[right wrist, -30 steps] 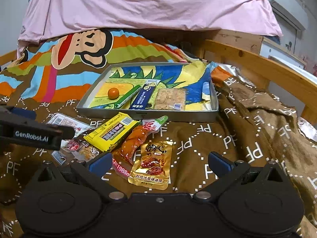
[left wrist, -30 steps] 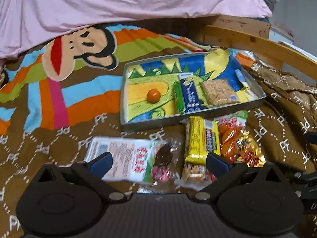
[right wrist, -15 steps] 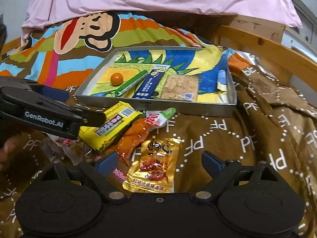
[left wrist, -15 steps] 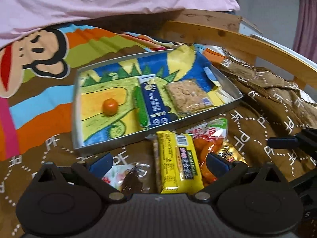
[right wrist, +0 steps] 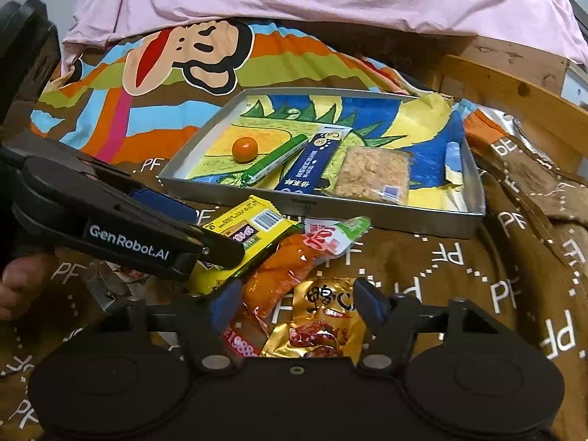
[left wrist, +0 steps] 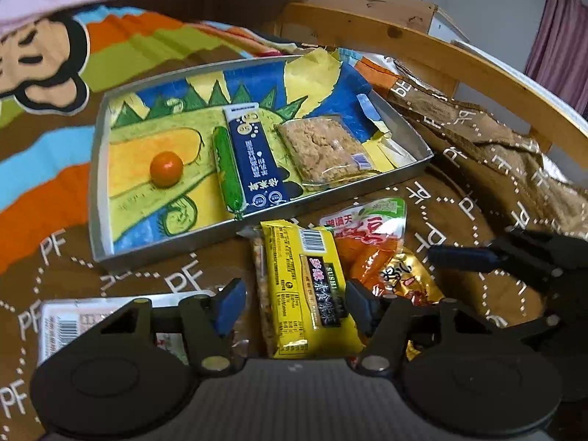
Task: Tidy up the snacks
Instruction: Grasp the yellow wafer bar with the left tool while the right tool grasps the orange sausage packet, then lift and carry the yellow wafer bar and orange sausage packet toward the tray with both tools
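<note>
Left wrist view: left gripper [left wrist: 292, 303] has narrowed its jaws, still apart, around the yellow snack pack [left wrist: 308, 290] on the bed beside the tray [left wrist: 154, 253]; right gripper [right wrist: 294, 303] likewise straddles the gold pouch [right wrist: 318, 325], neither yet clamped.

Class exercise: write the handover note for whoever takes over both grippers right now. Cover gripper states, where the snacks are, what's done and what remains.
Left gripper: open, fingers straddling the yellow packet.
Right gripper: open, straddling the gold pouch.
Done, in the tray: orange ball, green stick, blue packet, clear-wrapped crispy bar.
Left, on the blanket: yellow packet, orange pouch, gold pouch, white packet.
</note>
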`<state>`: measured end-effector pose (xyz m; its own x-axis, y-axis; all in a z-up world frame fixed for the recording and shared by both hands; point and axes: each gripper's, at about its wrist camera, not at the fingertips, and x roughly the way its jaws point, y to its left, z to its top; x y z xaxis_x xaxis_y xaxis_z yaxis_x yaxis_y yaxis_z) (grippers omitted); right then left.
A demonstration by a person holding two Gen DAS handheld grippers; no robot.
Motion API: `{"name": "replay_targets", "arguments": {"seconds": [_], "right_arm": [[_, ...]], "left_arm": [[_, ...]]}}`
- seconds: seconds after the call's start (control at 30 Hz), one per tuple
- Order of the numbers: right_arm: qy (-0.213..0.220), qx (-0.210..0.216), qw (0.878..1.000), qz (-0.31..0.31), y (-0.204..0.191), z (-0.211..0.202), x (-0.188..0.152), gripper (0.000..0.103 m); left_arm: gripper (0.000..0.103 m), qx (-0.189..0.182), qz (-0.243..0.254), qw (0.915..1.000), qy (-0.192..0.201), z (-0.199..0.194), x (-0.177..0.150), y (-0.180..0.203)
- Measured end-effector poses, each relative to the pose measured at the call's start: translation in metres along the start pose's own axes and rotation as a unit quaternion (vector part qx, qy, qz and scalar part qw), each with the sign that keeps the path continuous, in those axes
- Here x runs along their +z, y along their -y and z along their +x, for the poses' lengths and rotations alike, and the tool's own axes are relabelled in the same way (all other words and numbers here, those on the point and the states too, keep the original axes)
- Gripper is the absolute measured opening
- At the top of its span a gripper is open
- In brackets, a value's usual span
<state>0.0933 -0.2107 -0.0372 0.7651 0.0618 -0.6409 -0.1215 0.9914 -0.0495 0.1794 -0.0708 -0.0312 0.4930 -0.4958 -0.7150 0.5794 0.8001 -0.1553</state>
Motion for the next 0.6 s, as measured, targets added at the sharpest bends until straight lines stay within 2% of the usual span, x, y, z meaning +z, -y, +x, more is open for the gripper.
{"name": "replay_targets", "arguments": {"seconds": [0.07, 0.3, 0.43, 0.5, 0.6], "right_arm": [[-0.005, 0.0, 1.0, -0.001, -0.001, 0.006, 0.001, 0.062], [-0.008, 0.021, 1.0, 0.018, 0.002, 0.024, 0.001, 0.059], [-0.016, 0.032, 0.999, 0.018, -0.002, 0.025, 0.005, 0.038], [-0.032, 0.014, 0.999, -0.001, -0.008, 0.023, 0.011, 0.036], [-0.042, 0.005, 0.999, -0.002, -0.005, 0.017, 0.016, 0.023]], "left_arm": [[0.064, -0.006, -0.008, 0.9999, -0.006, 0.003, 0.001, -0.003], [0.063, -0.006, -0.023, 0.9995, -0.018, 0.01, 0.003, -0.009], [0.055, -0.019, -0.035, 0.999, -0.021, 0.009, 0.004, -0.014], [0.051, -0.022, -0.033, 0.9989, -0.024, 0.008, 0.004, -0.013], [0.046, -0.022, -0.03, 0.9989, -0.027, 0.006, 0.006, -0.012]]}}
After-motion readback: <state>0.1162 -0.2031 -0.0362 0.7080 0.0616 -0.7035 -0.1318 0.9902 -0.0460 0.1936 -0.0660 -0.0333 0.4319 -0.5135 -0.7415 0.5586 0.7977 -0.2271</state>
